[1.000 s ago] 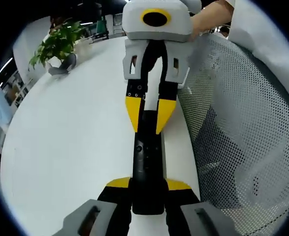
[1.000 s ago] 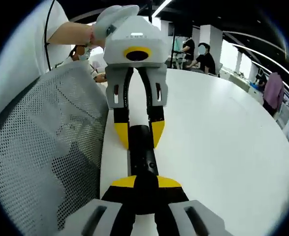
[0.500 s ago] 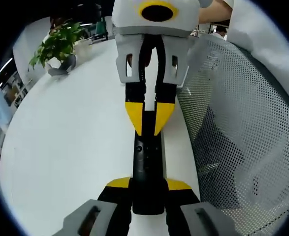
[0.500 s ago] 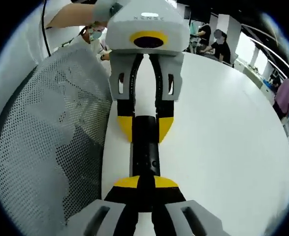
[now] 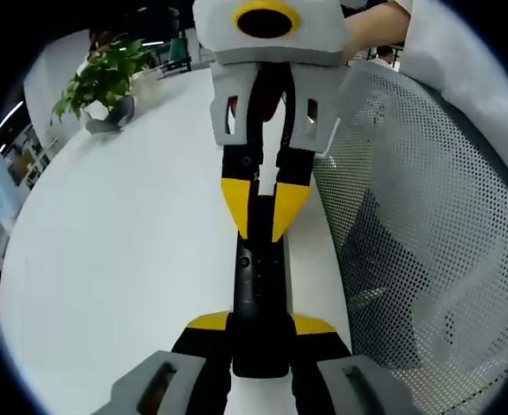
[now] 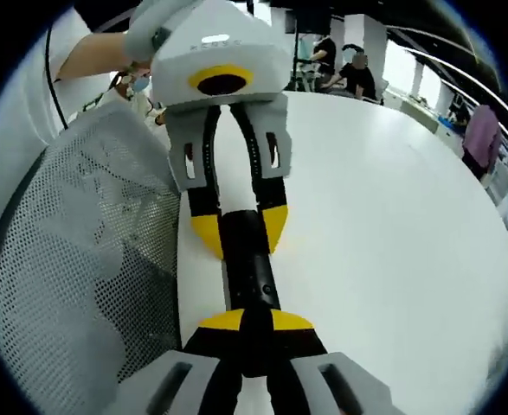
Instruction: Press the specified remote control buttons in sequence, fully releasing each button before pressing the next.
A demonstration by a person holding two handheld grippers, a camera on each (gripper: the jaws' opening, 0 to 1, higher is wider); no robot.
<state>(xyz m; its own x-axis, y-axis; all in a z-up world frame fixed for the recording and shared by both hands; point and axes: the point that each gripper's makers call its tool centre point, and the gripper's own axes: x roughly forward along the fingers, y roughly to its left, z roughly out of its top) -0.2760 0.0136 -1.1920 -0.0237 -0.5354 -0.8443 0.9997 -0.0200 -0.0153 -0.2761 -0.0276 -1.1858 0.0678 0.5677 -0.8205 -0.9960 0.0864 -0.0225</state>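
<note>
Black remote held over white table, left gripper clamped on near end, right gripper closed with yellow tips on far end. Likely mid-press; next move calls for full lift-off before next button.

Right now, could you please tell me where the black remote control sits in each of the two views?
Left gripper view: the remote control runs up the lower centre, held between that view's own jaws.
Right gripper view: it lies just left of centre, above that view's own jaws.
Shared landmark: the mesh chair back beside the white table.
</note>
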